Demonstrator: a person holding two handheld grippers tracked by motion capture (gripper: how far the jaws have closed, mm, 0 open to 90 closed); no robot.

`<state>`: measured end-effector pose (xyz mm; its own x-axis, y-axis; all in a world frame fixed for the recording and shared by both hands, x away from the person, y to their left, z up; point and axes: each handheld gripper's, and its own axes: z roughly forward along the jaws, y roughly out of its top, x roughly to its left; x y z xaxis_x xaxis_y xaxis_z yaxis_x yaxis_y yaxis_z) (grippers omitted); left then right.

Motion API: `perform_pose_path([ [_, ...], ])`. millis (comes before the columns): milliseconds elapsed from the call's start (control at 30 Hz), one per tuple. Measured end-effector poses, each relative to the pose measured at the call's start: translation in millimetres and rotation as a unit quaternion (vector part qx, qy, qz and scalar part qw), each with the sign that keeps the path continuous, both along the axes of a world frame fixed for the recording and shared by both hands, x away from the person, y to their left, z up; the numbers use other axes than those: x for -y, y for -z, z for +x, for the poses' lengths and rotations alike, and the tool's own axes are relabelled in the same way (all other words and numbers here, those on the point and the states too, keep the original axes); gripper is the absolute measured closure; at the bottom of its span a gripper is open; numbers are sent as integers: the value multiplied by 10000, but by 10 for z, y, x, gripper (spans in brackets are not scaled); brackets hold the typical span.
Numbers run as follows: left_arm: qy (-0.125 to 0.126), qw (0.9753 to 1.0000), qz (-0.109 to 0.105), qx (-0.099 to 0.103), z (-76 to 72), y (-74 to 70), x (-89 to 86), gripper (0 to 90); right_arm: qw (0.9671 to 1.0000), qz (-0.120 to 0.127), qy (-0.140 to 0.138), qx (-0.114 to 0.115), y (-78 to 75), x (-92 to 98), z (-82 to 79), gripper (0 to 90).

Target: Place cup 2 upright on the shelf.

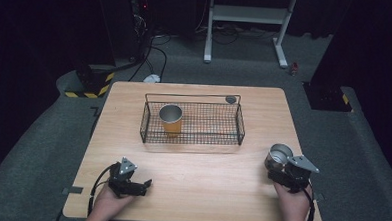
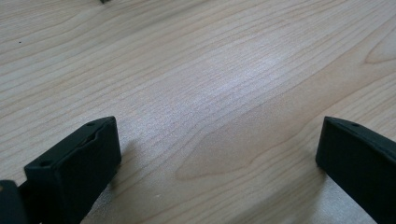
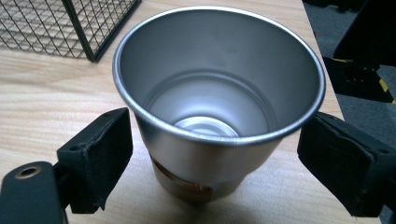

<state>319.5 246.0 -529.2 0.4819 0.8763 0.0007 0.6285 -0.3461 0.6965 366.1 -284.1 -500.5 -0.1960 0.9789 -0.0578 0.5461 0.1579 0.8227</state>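
Note:
A steel cup stands upright near the table's right edge. In the right gripper view the steel cup is empty, with an orange band low on its side. My right gripper is open, one jaw on each side of the cup; the right jaw stands a little off its wall. A second steel cup with an orange sleeve stands upright in the left part of a black wire basket. My left gripper rests open at the front left, and between the jaws of that gripper there is just bare wood.
The wooden table has its right edge close beside the steel cup. A corner of the wire basket lies just beyond that cup to the left. On the grey floor behind the table lie cables and a white frame stand.

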Motion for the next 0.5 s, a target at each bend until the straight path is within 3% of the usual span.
perform_pose_path([
  [500, 17, 10000, -4, 34, -17, 5, 1, 2, 9997, 159, -29, 181, 5, -10, 118, 104],
])
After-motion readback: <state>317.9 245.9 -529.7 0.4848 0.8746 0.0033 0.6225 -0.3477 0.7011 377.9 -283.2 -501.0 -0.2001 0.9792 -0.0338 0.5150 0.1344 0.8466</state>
